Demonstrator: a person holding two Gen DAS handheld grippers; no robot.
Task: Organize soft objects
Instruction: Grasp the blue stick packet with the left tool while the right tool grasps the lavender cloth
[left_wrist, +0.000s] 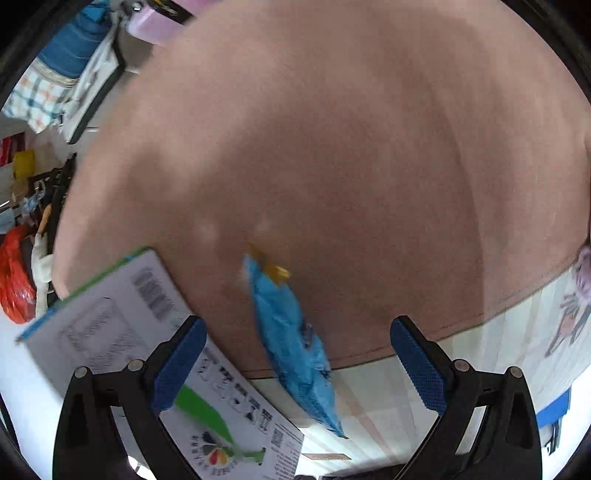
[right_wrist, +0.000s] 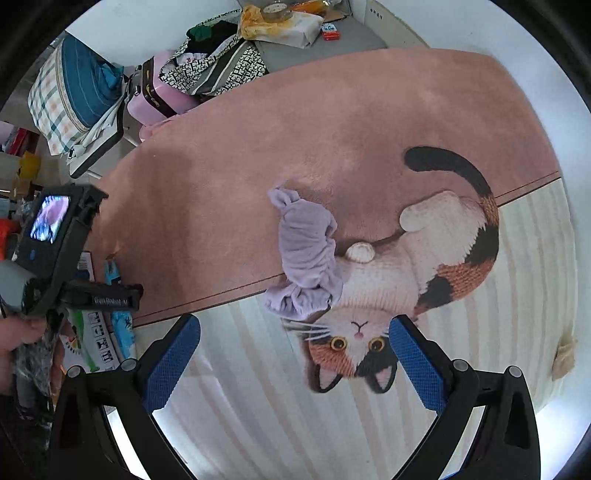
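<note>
Lilac cloth (right_wrist: 306, 254) lying bunched on rug (right_wrist: 332, 122), overlapping printed cat (right_wrist: 406, 280), straddling the pink/striped seam. Looks light, limp, fleecy; no stiff edge, likely to sag and drape when lifted. Best hold: thick gathered fold nearest the cat's face, pinched deep. Right claw (right_wrist: 293, 363) spread wide, empty, just short of the cloth. Left claw (left_wrist: 297, 365) also apart, empty, over blue packet (left_wrist: 295, 343) beside box (left_wrist: 155, 350), well away from the cat.
</note>
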